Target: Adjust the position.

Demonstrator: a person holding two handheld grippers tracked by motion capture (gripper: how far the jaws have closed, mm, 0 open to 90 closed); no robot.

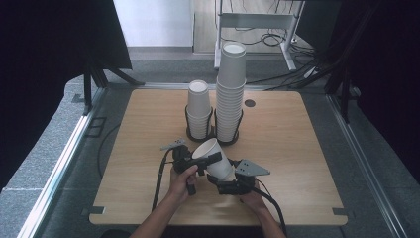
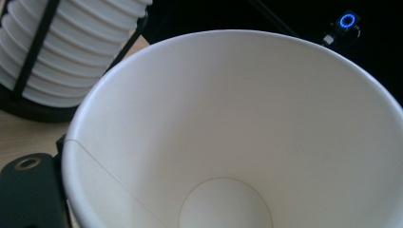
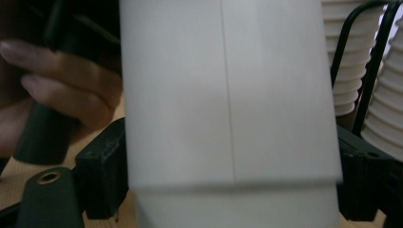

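Grey carpet and dark curtains are seen around a light wooden table [image 1: 297, 148], at whose far edge two black wire holders stand side by side. A short stack of paper cups [image 1: 198, 110] is kept in the left holder, and a taller stack of paper cups [image 1: 230, 94] in the right one; the two are just beside each other.

Near the front of the table, a single white paper cup [image 1: 214, 157] is held tilted above the surface, its open mouth turned up and to the left, between the two grippers. Its lower body is clamped by the right gripper [image 1: 233, 184]; in the right gripper view a black jaw is pressed against each side of the cup wall [image 3: 228, 95], and the seam of the cup is seen running down the middle. The rim end is met by the left gripper [image 1: 210, 161], whose jaws lie across the cup near its mouth. In the left gripper view the inside of the cup [image 2: 237, 133] is looked into, with one jaw just outside the rim; whether the rim is actually pinched cannot be told with certainty. The person's left hand [image 1: 182, 179] is wrapped around that gripper's handle.
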